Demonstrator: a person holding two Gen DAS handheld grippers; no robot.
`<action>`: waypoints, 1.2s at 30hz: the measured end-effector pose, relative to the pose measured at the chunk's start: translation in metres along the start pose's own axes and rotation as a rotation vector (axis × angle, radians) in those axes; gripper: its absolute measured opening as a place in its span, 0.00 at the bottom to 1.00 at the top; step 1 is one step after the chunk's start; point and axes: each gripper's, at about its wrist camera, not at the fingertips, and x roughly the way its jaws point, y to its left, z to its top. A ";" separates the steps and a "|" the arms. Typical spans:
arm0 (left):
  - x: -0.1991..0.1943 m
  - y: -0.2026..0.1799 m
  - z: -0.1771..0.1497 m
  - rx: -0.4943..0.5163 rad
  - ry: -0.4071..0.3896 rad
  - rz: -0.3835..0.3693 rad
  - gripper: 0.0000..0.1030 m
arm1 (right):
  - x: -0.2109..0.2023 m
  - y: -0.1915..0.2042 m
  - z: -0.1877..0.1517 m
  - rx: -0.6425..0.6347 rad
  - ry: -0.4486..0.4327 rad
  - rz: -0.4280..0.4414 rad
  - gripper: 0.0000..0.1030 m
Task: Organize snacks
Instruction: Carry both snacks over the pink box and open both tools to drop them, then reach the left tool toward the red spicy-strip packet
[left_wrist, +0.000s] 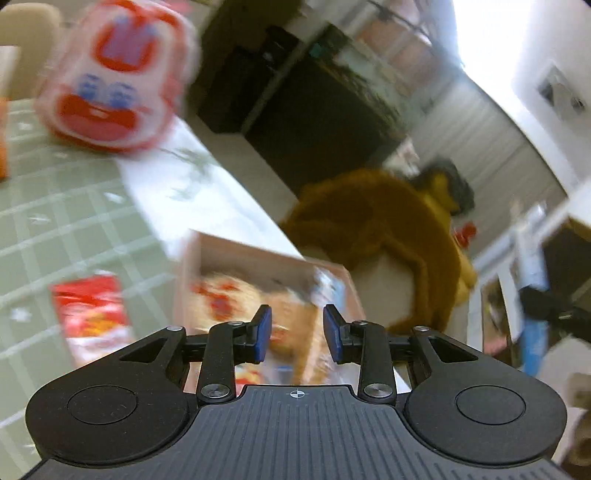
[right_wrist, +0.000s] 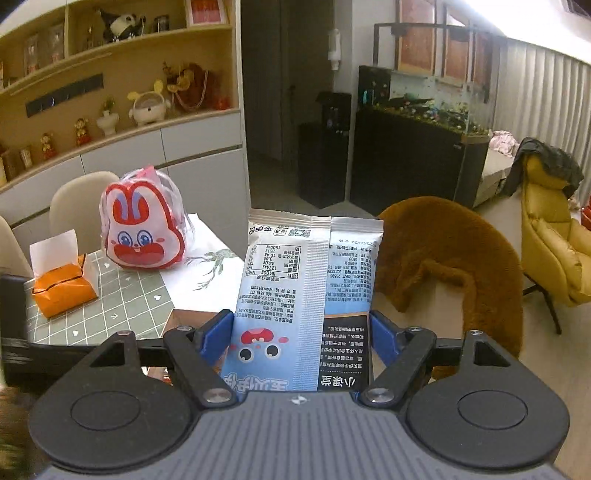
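My right gripper (right_wrist: 302, 332) is shut on a light blue snack packet (right_wrist: 306, 288), which stands upright between the blue pads with its printed back facing the camera, held above the table edge. My left gripper (left_wrist: 297, 332) is open and empty, hovering above a pink cardboard box (left_wrist: 221, 251) that holds snack bags (left_wrist: 258, 306). A red snack bag (left_wrist: 92, 317) lies on the green checked tablecloth (left_wrist: 66, 221) left of the box. The left wrist view is blurred by motion.
A red and white rabbit-shaped bag (right_wrist: 142, 229) stands at the far side of the table. An orange tissue box (right_wrist: 62, 288) sits at the left. A chair with a brown furry cover (right_wrist: 443, 258) stands by the table's right edge; a yellow armchair (right_wrist: 554, 240) is further right.
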 end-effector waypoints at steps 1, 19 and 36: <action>-0.013 0.010 0.001 -0.011 -0.027 0.032 0.34 | 0.008 0.005 0.001 0.008 0.008 0.018 0.76; -0.036 0.108 -0.031 -0.148 0.074 0.280 0.34 | 0.137 0.045 -0.033 0.160 0.290 0.208 0.83; 0.041 0.063 -0.016 0.092 0.101 0.384 0.34 | 0.052 0.032 -0.138 0.021 0.269 0.107 0.83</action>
